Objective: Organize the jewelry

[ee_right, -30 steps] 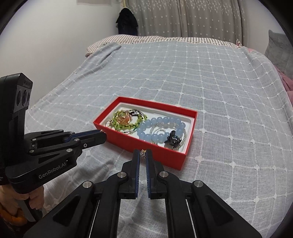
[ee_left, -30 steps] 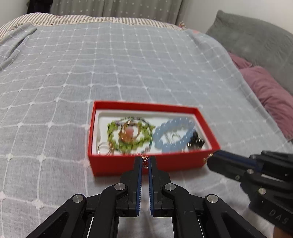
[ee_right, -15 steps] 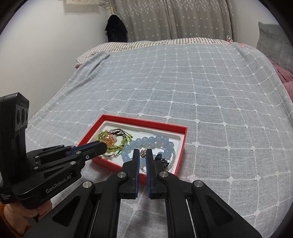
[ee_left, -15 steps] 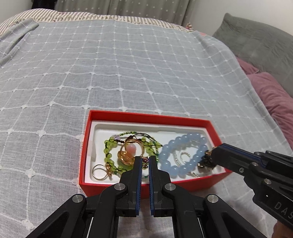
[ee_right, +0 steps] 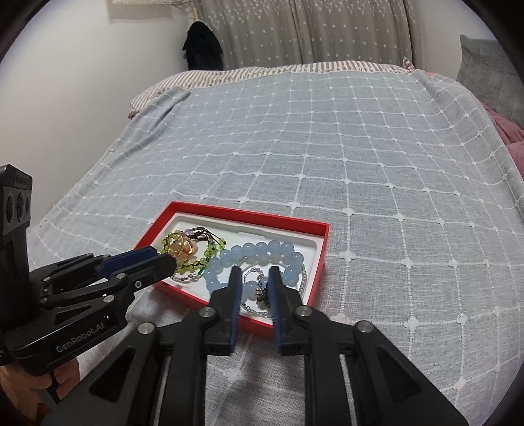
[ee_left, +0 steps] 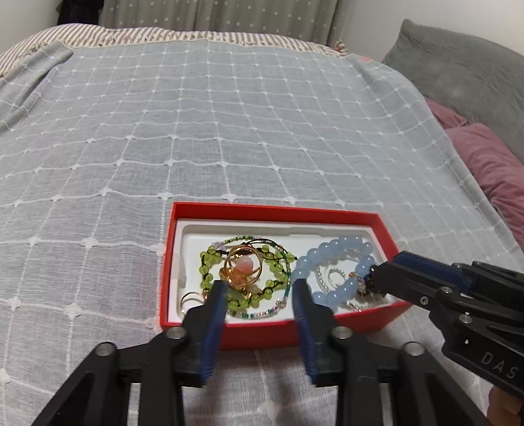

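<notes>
Red jewelry box [ee_left: 271, 334], shallow, lidless, white-lined, flat on a grey-blue grid-stitched bedspread [ee_left: 229, 131]; bedspread open and bare beyond the far wall and off both short ends, near wall close under both tools. Left half of box: green bead bracelet [ee_left: 209, 255] looped round a gold wire ring with pink bead [ee_left: 244, 265], thin strand of small mixed beads [ee_left: 262, 314] along the near edge, plain gold ring [ee_left: 191, 298] in the near-left corner. Right half: blue bead bracelet [ee_right: 262, 249] encircling a fine pearl chain [ee_right: 253, 271] and a small dark charm [ee_right: 260, 293]. Left tongs [ee_left: 258, 288] released, jaws just parted, over the near edge with the green bracelet and bead strand showing between the tips, pads touching nothing. Right tongs [ee_right: 253, 278] likewise released, jaws just parted less widely, over the box's right half, the dark charm and pearl chain in the gap, no pressing contact visible. Each tool entering the other's view from the side, tips near but apart. Surroundings: striped sheet [ee_right: 262, 72] at the bed's far end, star-print curtain [ee_right: 311, 29] behind, grey pillow [ee_left: 465, 68] and mauve pillow [ee_left: 491, 164] along the right side, dark garment [ee_right: 201, 46] hanging on the wall.
</notes>
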The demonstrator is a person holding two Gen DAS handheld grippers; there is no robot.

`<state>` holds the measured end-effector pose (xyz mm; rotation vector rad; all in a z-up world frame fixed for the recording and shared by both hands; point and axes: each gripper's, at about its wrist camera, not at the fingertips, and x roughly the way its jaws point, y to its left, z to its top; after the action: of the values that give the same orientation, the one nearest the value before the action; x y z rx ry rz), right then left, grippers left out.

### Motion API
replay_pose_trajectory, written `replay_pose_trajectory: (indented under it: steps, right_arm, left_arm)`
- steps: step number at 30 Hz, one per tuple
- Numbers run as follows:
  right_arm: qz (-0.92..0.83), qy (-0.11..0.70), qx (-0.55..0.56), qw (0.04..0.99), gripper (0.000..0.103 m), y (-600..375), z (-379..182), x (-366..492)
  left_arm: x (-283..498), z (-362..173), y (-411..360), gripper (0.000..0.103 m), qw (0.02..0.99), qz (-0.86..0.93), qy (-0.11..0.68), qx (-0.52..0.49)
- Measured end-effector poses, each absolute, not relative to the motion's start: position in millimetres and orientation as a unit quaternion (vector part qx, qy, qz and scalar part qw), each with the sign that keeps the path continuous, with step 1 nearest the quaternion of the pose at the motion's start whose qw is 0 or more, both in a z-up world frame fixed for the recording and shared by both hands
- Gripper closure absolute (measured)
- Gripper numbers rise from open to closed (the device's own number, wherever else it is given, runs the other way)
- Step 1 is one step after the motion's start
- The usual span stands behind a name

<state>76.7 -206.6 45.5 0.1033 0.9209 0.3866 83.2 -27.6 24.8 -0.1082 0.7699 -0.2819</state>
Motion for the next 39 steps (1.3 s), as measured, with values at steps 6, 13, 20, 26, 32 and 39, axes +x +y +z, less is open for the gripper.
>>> replay_pose_trajectory:
  steps: [6, 13, 20, 26, 32, 39]
  right_arm:
    - [0.186, 0.438, 0.037, 0.879, 0.064, -214, 56, 55]
    - [0.162, 0.451, 0.028, 0.877, 0.043, -225, 62, 29]
    - [0.12, 0.478, -0.007, 0.87, 0.033, -223, 66, 6]
    - [0.103, 0.489, -0.013, 0.866, 0.02, -219, 72, -12]
    - [0.085, 0.491, -0.038, 0.866, 0.006, -210, 72, -19]
    - [0.075, 0.495, -0.062, 0.863, 0.006, -204, 62, -13]
  left_arm:
    - [63, 33, -21, 0.044, 0.919, -0.132, 0.37, -0.037]
    - [40, 38, -14, 0.016, 0.92, -0.111, 0.374, -0.032]
    - [20, 35, -14, 0.005, 0.912, -0.083, 0.4, -0.022]
    - [9, 29, -12, 0.001, 0.904, -0.05, 0.425, -0.024]
    - [3, 24, -12, 0.001, 0.903, -0.016, 0.43, 0.0]
    - [4, 24, -8, 0.001, 0.904, -0.011, 0.427, -0.012]
